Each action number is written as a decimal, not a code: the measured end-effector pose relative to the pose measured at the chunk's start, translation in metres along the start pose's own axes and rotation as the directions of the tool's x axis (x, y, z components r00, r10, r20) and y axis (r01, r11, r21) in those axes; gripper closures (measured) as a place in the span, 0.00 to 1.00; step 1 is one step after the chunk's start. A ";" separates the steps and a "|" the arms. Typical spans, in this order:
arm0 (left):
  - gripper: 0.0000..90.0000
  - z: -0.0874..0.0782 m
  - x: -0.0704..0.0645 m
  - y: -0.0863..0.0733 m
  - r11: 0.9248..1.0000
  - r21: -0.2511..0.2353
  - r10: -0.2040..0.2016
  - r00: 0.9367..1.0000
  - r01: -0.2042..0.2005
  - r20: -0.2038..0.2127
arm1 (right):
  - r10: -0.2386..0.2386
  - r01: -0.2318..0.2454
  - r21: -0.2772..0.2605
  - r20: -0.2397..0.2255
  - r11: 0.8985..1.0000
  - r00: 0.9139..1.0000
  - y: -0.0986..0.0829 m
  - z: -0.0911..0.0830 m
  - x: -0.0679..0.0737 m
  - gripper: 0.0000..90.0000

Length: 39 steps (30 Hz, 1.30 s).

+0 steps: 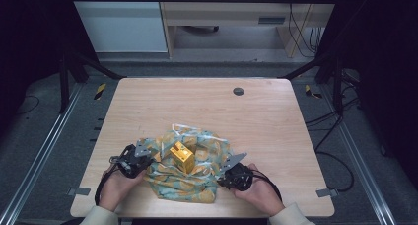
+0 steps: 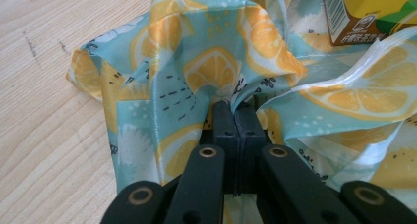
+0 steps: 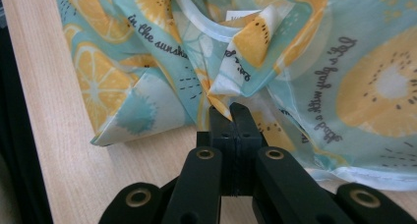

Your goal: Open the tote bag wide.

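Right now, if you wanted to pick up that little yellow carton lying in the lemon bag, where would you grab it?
Probably across the yellow carton's two long flat sides, coming from above. It lies exposed on the lemon-print bag, whose bunched fabric crowds its base, so jaws from the side might snag cloth.

Your left gripper view cuts the yellow carton (image 2: 366,13) off at the top and right edges, and its small brown-panel print is unreadable. The lemon-print bag (image 3: 305,81) runs past your right gripper view's top and right edges, folds hiding part of its lettering.
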<state>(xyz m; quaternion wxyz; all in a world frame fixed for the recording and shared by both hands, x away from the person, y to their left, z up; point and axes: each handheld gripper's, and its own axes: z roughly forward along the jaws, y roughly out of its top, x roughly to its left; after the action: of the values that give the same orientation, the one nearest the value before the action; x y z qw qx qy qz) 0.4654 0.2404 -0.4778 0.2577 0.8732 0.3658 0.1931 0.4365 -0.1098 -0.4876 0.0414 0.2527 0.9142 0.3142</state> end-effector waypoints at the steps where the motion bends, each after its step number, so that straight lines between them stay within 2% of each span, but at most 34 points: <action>1: 0.99 -0.001 0.000 -0.001 1.000 -0.010 -0.001 1.000 0.001 -0.003 | 0.004 -0.004 -0.015 0.000 1.000 1.000 -0.001 0.000 -0.001 1.00; 2: 0.97 -0.003 0.001 -0.001 1.000 -0.025 0.000 1.000 0.000 -0.007 | 0.003 -0.003 -0.026 0.004 1.000 1.000 -0.001 -0.001 -0.001 0.99; 3: 0.95 -0.006 0.001 -0.002 0.999 -0.045 0.002 1.000 -0.003 -0.014 | 0.006 -0.006 -0.035 0.003 0.999 1.000 -0.001 -0.004 -0.001 0.92; 4: 0.89 -0.010 0.000 -0.002 0.997 -0.071 -0.007 1.000 0.006 -0.019 | 0.006 -0.006 -0.048 0.010 0.999 1.000 -0.002 -0.006 -0.001 0.79; 5: 0.85 -0.015 -0.001 -0.003 0.996 -0.092 -0.004 1.000 0.002 -0.025 | 0.009 -0.007 -0.064 0.029 0.998 1.000 -0.002 -0.009 -0.001 0.71; 7: 0.72 -0.023 -0.004 -0.003 0.989 -0.149 -0.020 0.999 0.014 -0.039 | 0.014 -0.010 -0.080 0.053 0.997 0.998 -0.003 -0.017 -0.001 0.55; 8: 0.64 -0.026 -0.006 -0.003 0.986 -0.165 -0.026 0.999 0.019 -0.040 | 0.018 -0.010 -0.109 0.075 0.994 0.997 -0.004 -0.022 -0.001 0.45; 11: 0.57 -0.032 -0.009 -0.002 0.977 -0.214 -0.034 0.999 0.025 -0.040 | 0.030 -0.011 -0.159 0.111 0.987 0.993 -0.007 -0.035 -0.002 0.31; 13: 0.50 -0.035 -0.009 0.000 0.968 -0.247 -0.045 0.998 0.035 -0.034 | 0.035 -0.008 -0.207 0.129 0.978 0.991 -0.009 -0.044 -0.003 0.24; 17: 0.37 -0.043 -0.007 0.003 0.942 -0.332 -0.067 0.997 0.055 -0.025 | 0.067 -0.025 -0.268 0.148 0.963 0.987 -0.011 -0.057 -0.010 0.16; 20: 0.29 -0.046 -0.003 0.004 0.926 -0.371 -0.085 0.996 0.071 -0.021 | 0.087 -0.036 -0.314 0.152 0.949 0.985 -0.013 -0.066 -0.018 0.11; 22: 0.24 -0.047 0.000 0.003 0.924 -0.373 -0.102 0.994 0.081 -0.038 | 0.105 -0.044 -0.339 0.165 0.940 0.981 -0.015 -0.071 -0.024 0.09; 24: 0.21 -0.049 0.005 0.002 0.916 -0.387 -0.129 0.991 0.101 -0.046 | 0.128 -0.060 -0.348 0.179 0.936 0.975 -0.018 -0.074 -0.030 0.08; 25: 0.20 -0.050 0.009 0.000 0.912 -0.394 -0.149 0.988 0.118 -0.049 | 0.135 -0.059 -0.353 0.195 0.934 0.971 -0.020 -0.075 -0.034 0.08; 29: 0.17 -0.053 0.020 -0.005 0.903 -0.399 -0.198 0.979 0.160 -0.055 | 0.194 -0.099 -0.363 0.238 0.927 0.952 -0.028 -0.076 -0.047 0.07; 32: 0.17 -0.054 0.029 -0.010 0.897 -0.401 -0.230 0.971 0.185 -0.066 | 0.245 -0.135 -0.375 0.265 0.917 0.933 -0.035 -0.080 -0.057 0.07; 36: 0.15 -0.054 0.042 -0.017 0.897 -0.386 -0.261 0.963 0.216 -0.067 | 0.313 -0.184 -0.397 0.290 0.899 0.904 -0.045 -0.087 -0.069 0.07; 38: 0.13 -0.052 0.048 -0.021 0.899 -0.372 -0.274 0.960 0.232 -0.063 | 0.337 -0.203 -0.402 0.297 0.893 0.893 -0.048 -0.089 -0.073 0.07; 39: 0.13 -0.052 0.051 -0.024 0.901 -0.365 -0.281 0.957 0.236 -0.073 | 0.342 -0.207 -0.404 0.300 0.891 0.891 -0.050 -0.090 -0.075 0.07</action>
<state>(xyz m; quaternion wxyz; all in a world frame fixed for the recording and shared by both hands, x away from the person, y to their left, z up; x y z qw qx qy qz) 0.4591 0.3086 -0.4429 0.4100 0.7429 0.4533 0.2731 0.4586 -0.2300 -0.4517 0.2096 0.4230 0.7711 0.4273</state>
